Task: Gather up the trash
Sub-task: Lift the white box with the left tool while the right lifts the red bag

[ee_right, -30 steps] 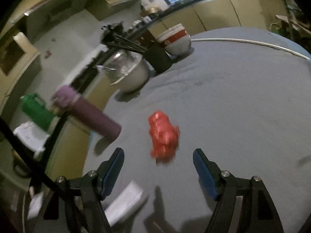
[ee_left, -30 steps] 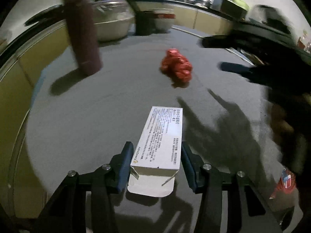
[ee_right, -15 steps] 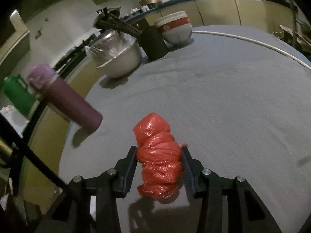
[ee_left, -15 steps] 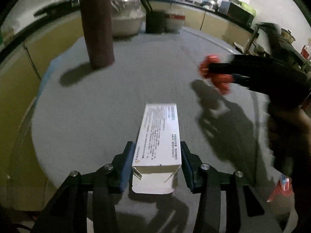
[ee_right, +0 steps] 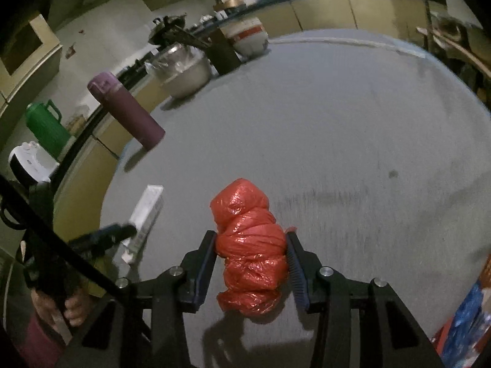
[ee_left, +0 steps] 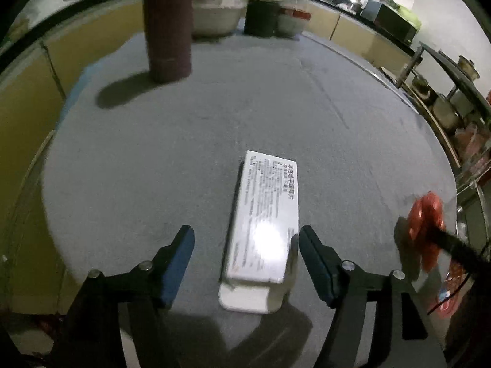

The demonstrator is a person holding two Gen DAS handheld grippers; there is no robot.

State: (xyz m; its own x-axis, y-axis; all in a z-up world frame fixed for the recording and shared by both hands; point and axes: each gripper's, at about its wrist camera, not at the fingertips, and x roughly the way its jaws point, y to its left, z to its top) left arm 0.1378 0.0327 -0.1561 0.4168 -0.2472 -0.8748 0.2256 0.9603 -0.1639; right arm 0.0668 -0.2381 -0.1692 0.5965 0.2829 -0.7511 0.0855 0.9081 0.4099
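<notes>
Over the grey table (ee_right: 353, 141), right tool (ee_right: 250, 263) grips red bag (ee_right: 250, 245); left tool (ee_left: 245, 263) opening around box (ee_left: 265, 217), seemingly kitchen.

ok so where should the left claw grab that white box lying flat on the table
Across its two long sides near the open-flap end, coming from above and behind. The white box lies flat, lengthwise between the left claw, whose jaws are opening and clear of it; its width is narrow enough to fit.
</notes>
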